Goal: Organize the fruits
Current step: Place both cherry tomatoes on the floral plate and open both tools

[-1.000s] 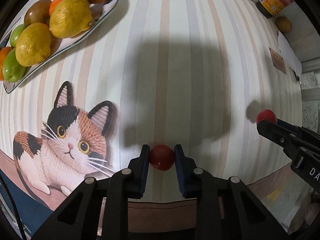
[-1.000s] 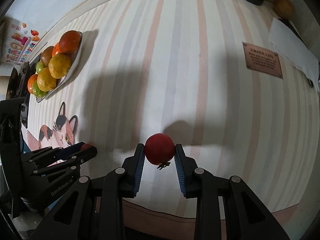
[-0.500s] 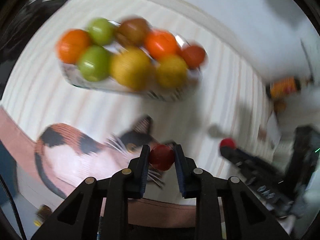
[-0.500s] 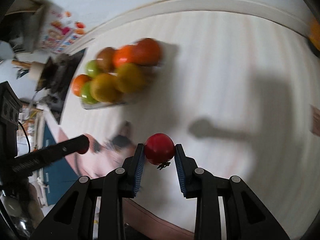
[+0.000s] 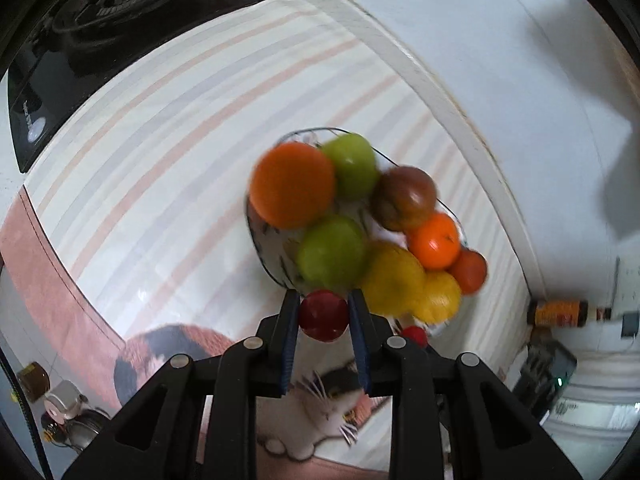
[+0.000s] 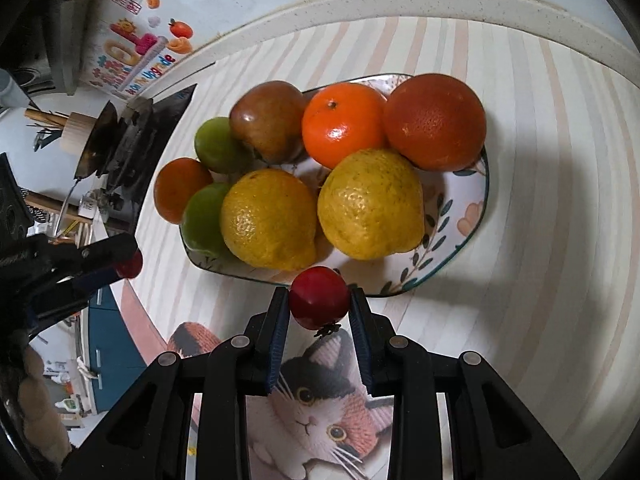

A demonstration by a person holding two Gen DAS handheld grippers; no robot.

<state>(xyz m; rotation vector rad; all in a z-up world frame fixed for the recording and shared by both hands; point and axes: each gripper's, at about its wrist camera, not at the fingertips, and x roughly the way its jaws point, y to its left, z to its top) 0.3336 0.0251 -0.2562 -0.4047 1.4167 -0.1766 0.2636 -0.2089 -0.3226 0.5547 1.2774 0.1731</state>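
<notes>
A floral plate (image 6: 460, 216) holds several fruits: lemons (image 6: 370, 204), oranges (image 6: 342, 124), green fruits and a brownish one. The plate also shows in the left wrist view (image 5: 264, 252). My right gripper (image 6: 319, 306) is shut on a small red fruit (image 6: 318, 302), held just before the plate's near rim. My left gripper (image 5: 323, 314) is shut on another small red fruit (image 5: 323, 314), close to the plate's end by a green fruit (image 5: 330, 252). The left gripper also appears in the right wrist view (image 6: 120, 262), left of the plate.
A striped cloth with a cat picture (image 6: 316, 412) covers the table. A black stove (image 5: 120, 12) lies beyond the cloth's left edge. A dark pan (image 6: 116, 140) stands left of the plate. An orange-labelled jar (image 5: 560, 312) stands far right by the wall.
Both grippers have swung left toward the plate, each still holding its red fruit. The plate is now much nearer in both views.
</notes>
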